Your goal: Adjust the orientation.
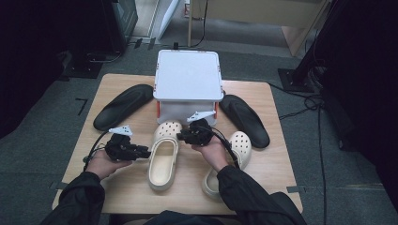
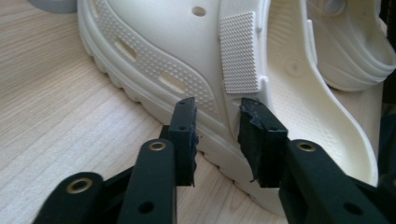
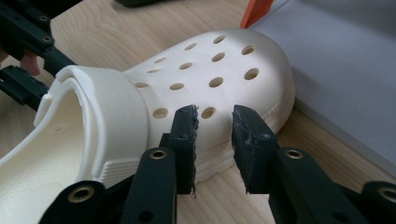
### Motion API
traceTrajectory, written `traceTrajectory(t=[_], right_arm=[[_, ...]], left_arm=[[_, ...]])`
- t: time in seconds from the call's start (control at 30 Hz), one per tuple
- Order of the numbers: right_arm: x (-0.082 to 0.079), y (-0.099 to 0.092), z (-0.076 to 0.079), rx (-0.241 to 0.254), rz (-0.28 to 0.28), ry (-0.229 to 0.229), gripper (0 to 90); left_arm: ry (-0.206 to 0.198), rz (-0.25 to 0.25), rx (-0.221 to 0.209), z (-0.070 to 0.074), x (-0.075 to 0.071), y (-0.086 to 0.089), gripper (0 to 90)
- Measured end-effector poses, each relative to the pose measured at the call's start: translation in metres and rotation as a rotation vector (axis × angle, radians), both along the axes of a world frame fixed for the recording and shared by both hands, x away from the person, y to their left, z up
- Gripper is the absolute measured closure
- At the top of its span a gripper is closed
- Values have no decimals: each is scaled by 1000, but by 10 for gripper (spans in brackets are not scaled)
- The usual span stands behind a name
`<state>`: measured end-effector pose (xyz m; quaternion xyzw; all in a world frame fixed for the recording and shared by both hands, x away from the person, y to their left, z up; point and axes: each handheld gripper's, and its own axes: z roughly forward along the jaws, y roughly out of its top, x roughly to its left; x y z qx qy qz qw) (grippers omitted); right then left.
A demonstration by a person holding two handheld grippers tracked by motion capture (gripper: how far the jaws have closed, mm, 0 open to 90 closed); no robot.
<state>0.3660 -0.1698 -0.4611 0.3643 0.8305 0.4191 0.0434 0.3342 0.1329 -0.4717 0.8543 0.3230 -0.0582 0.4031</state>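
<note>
the cream clog [image 1: 164, 159] lies in the middle of the table [image 1: 112, 89], toe toward the white box [image 1: 188, 77]. to shift it well, each gripper should bite the thick side wall squarely before any lift. the left gripper [image 2: 215, 122] points level at its side, the right gripper [image 3: 214, 125] at its toe; both have jaws parted, pinching nothing.

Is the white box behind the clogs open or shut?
Shut: in the high view the flat lid covers the white box completely, with no gap.
</note>
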Motion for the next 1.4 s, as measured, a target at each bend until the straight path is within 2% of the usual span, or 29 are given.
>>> traceTrajectory(t=[0.07,0.1,0.17,0.37,0.5,0.7,0.93,1.03,1.07,1.1,1.17,1.27,1.4], right_arm=[[-1,-1,2,10,-2,-5,670],[-3,-3,7,18,-6,-25,646],[-5,-5,12,36,-5,-34,636],[-13,-7,25,65,12,-59,612],[-24,-5,34,89,39,-67,565],[-38,0,39,96,67,-81,496],[-55,15,29,72,74,-70,402],[-56,21,19,28,56,-70,397],[-55,23,16,5,55,-84,408],[-53,25,9,-24,39,-74,421],[-52,25,7,-24,33,-65,426],[-51,27,0,-50,7,-79,414],[-45,26,-5,-31,-9,-59,390]], left_arm=[[-3,3,6,1,1,1,638],[3,14,-4,1,3,2,605],[5,23,-9,3,4,5,599],[-32,61,-12,12,11,13,544],[-54,87,-9,18,18,15,449],[-84,108,-27,28,32,15,419],[-140,89,-34,44,48,8,421],[-147,84,-44,51,54,6,428],[-147,86,-48,54,55,5,429],[-136,81,-56,56,57,4,436],[-145,75,-53,60,58,1,439],[-149,64,-59,63,61,-3,437],[-161,57,-58,69,66,-8,436]])
